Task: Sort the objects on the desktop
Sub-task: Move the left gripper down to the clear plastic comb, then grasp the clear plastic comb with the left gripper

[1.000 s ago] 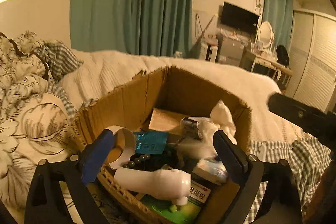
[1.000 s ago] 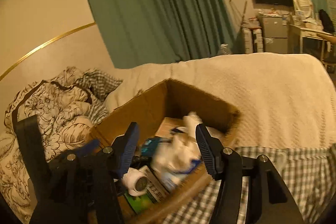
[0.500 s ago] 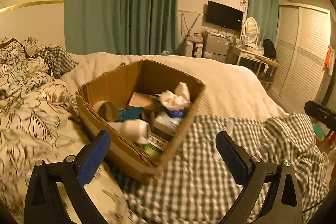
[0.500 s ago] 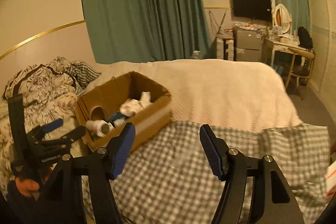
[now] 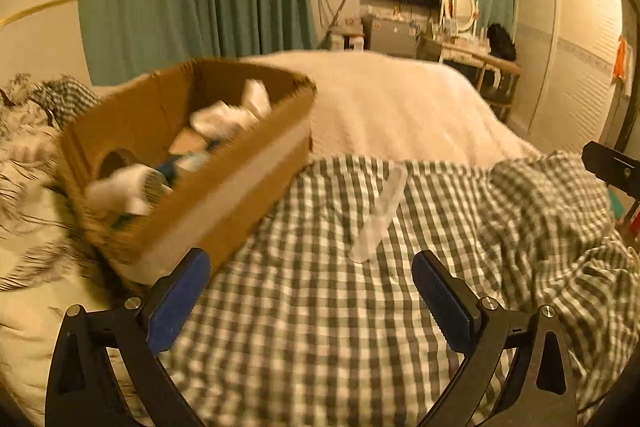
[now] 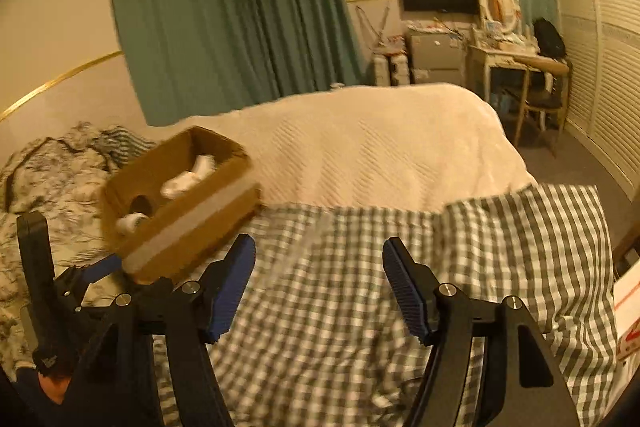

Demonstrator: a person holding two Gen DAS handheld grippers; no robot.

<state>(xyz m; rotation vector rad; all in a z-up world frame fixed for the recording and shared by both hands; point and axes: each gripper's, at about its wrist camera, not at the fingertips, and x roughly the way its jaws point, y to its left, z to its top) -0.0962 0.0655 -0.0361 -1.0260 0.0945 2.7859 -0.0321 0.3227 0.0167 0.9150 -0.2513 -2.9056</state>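
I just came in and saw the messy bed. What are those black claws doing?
A person holds two grippers over the checked blanket. Both the left gripper and the right gripper are open and empty. The cardboard box of odds and ends sits to their left. A clear plastic piece lies on the blanket, untouched.

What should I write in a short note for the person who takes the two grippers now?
Left gripper: open, empty, over the checked cloth.
Right gripper: open, empty, over the same cloth.
Cardboard box: on the bed, left of both grippers, already holding a tape roll, white bottle and other blurred items.
Clear plastic piece: loose on the cloth, ahead of the left gripper.
Left: probably the clear piece goes in the box.
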